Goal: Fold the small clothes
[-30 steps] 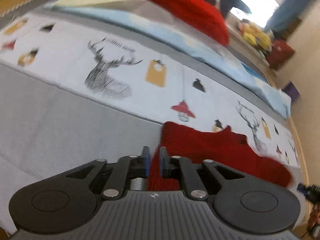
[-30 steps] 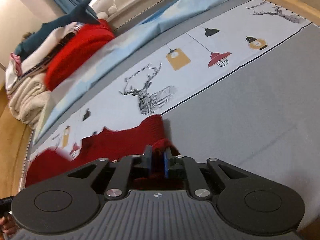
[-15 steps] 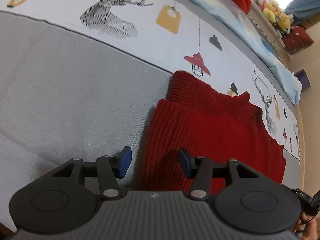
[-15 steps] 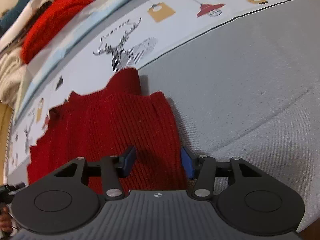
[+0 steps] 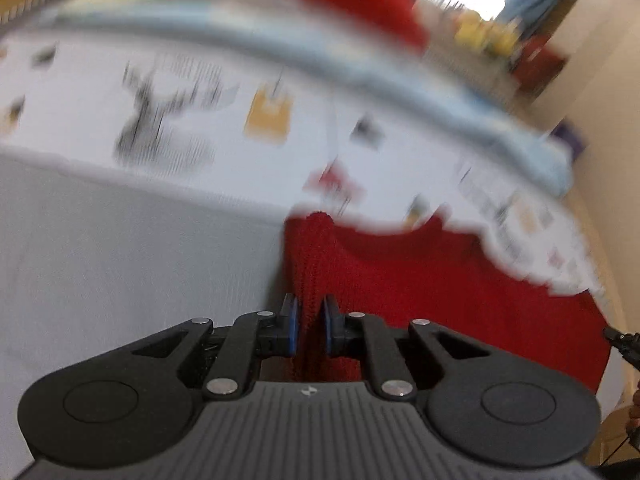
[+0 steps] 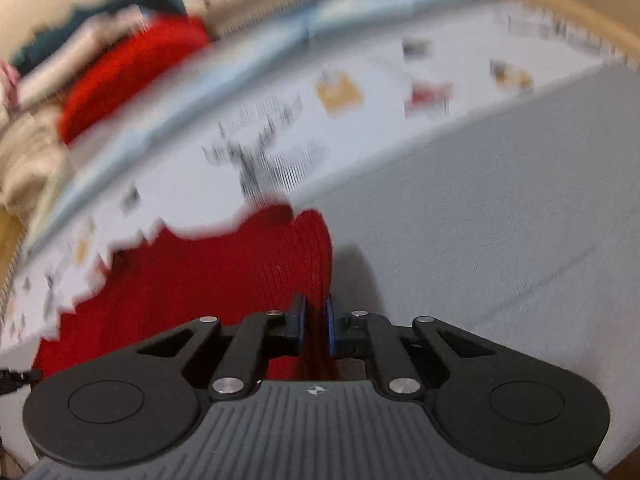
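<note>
A small red knit sweater (image 5: 420, 280) lies on the bed, stretching right from my left gripper (image 5: 308, 320). The left gripper's blue-padded fingers are shut on the sweater's near left edge. In the right wrist view the same sweater (image 6: 208, 276) spreads to the left. My right gripper (image 6: 316, 320) is shut on its near right edge. Both views are blurred by motion.
The bed has a grey sheet (image 5: 132, 260) and a white cover printed with deer and lamps (image 5: 180, 120). A pile of folded clothes with a red knit on top (image 6: 128, 68) sits at the far side, by a light blue pillow (image 6: 360, 12).
Half a second ago both grippers were open over the folded sweater's near edge. Both have now shut on the edge, and both views have tilted up.
</note>
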### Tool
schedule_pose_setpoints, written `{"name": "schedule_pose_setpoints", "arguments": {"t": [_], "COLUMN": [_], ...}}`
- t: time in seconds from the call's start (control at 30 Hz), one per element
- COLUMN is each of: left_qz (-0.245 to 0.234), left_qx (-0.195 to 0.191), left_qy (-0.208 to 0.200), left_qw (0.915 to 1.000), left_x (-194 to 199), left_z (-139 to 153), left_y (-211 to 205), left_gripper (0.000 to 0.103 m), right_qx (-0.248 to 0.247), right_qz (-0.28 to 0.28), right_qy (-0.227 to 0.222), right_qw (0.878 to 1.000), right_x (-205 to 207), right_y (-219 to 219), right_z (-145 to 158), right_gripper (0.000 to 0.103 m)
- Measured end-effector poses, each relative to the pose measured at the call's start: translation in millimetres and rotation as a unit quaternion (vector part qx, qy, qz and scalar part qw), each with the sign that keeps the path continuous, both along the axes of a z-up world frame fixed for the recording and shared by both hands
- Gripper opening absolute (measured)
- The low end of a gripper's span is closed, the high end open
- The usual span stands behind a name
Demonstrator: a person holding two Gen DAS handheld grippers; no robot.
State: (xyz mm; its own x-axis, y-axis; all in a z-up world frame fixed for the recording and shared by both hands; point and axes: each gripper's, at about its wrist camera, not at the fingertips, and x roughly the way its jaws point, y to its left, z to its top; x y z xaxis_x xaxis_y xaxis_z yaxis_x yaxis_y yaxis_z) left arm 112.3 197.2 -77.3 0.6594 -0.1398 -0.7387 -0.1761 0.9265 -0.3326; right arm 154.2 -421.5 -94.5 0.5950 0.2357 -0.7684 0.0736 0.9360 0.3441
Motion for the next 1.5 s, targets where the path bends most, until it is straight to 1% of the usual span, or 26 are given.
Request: {"name": "schedule_pose_setpoints", "arguments": {"t": [0.1,0.2,0.27,0.3,0.33,0.4,0.47,0.5,0.53,0.57,0.6,0.63,0.7,0.73,0.83,1.0,1.03,1.07,1.1,1.17,1.27,1.3,1.37,1.43,1.47,1.5], "left_qz": [0.009,0.032,0.042,0.046,0.048,0.044,0.034,0.031,0.026,0.018,0.011,0.002,-0.017,-0.024,-0.045,-0.081,-0.092,-0.099,-0.094,-0.071,-0.036,-0.031,-0.029,-0.032,-0.033,-0.031], "left_qx": [0.031,0.054,0.069,0.073,0.074,0.059,0.048,0.043,0.029,0.008,-0.008,-0.017,-0.021,-0.025,-0.047,-0.024,-0.020,-0.013,0.001,-0.020,-0.043,-0.037,-0.013,0.009,0.027,0.041], "left_qy": [-0.079,-0.124,-0.130,-0.121,-0.095,-0.036,0.013,0.035,0.056,0.079,0.099,0.118,0.144,0.148,0.145,0.155,0.153,0.145,0.134,0.095,0.033,0.036,0.085,0.143,0.157,0.148], "left_qw": [0.9963,0.9903,0.9882,0.9889,0.9915,0.9967,0.9982,0.9980,0.9977,0.9967,0.9950,0.9928,0.9892,0.9884,0.9872,0.9842,0.9836,0.9844,0.9865,0.9927,0.9979,0.9982,0.9958,0.9892,0.9867,0.9876], "left_x": [-6.6,-3.5,4.2,9.1,17.7,31.5,36.5,35.6,34.3,30.6,26.0,19.7,7.2,1.9,-19.2,-43.3,-45.2,-46.1,-47.7,-55.3,-71.0,-72.4,-67.3,-59.8,-58.2,-58.3], "left_z": [24.7,33.5,31.8,27.1,19.0,0.8,-13.5,-19.3,-24.5,-30.2,-36.3,-41.7,-48.7,-51.1,-51.8,-50.2,-49.8,-47.0,-43.8,-30.8,-10.2,-10.3,-24.2,-42.2,-46.7,-44.8], "left_y": [-5.8,-8.2,-11.6,-12.7,-13.0,-12.9,-12.3,-11.3,-9.3,-5.4,-0.3,1.1,2.6,4.2,5.9,-4.7,-8.3,-11.1,-11.4,-2.1,10.0,9.5,3.2,-4.3,-7.7,-9.5], "left_gripper": [0.013,0.013,0.013,0.014,0.017,0.020,0.029,0.038,0.048,0.052,0.056,0.056,0.056,0.056,0.056,0.054,0.046,0.033,0.014,0.013,0.013,0.013,0.013,0.017,0.020,0.026], "right_qx": [0.018,0.011,0.015,0.016,0.016,0.011,0.007,0.001,-0.006,-0.010,-0.015,-0.024,-0.029,-0.026,-0.018,-0.011,-0.009,-0.010,-0.010,-0.010,0.041,0.048,0.028,-0.010,-0.022,-0.033], "right_qz": [-0.004,-0.015,-0.028,-0.031,-0.032,-0.029,-0.028,-0.031,-0.031,-0.024,-0.015,-0.008,0.003,0.010,0.029,0.042,0.046,0.051,0.056,0.052,0.013,0.006,0.001,0.009,0.014,0.014], "right_qy": [-0.078,-0.125,-0.145,-0.154,-0.159,-0.138,-0.072,-0.032,0.000,0.034,0.063,0.086,0.103,0.108,0.125,0.146,0.146,0.143,0.139,0.109,0.034,0.016,0.020,0.065,0.095,0.110], "right_qw": [0.997,0.992,0.989,0.987,0.987,0.990,0.997,0.999,1.000,0.999,0.998,0.996,0.994,0.994,0.992,0.988,0.988,0.988,0.989,0.993,0.998,0.999,0.999,0.998,0.995,0.993], "right_x": [-13.5,-13.9,-8.8,-5.2,-0.5,11.3,28.5,34.9,38.5,39.4,38.0,33.6,21.4,15.5,-3.4,-30.7,-34.2,-40.3,-44.2,-49.0,-63.6,-69.3,-73.2,-68.1,-63.2,-60.5], "right_y": [-0.6,-1.0,-1.2,0.1,3.0,12.1,20.5,21.9,22.3,22.6,23.4,24.3,24.8,22.5,12.4,4.0,4.1,4.7,5.0,3.9,-6.1,-8.4,-8.9,-2.5,0.5,2.4], "right_z": [29.1,43.6,46.1,46.3,44.2,31.0,6.3,-6.6,-16.0,-25.5,-32.9,-37.9,-41.1,-41.0,-41.4,-44.2,-40.8,-37.7,-34.6,-23.1,6.1,12.7,13.7,-4.0,-16.1,-23.0], "right_gripper": [0.009,0.009,0.010,0.010,0.010,0.014,0.015,0.015,0.018,0.024,0.024,0.025,0.030,0.034,0.035,0.035,0.033,0.018,0.014,0.012,0.012,0.012,0.012,0.013,0.015,0.015]}}
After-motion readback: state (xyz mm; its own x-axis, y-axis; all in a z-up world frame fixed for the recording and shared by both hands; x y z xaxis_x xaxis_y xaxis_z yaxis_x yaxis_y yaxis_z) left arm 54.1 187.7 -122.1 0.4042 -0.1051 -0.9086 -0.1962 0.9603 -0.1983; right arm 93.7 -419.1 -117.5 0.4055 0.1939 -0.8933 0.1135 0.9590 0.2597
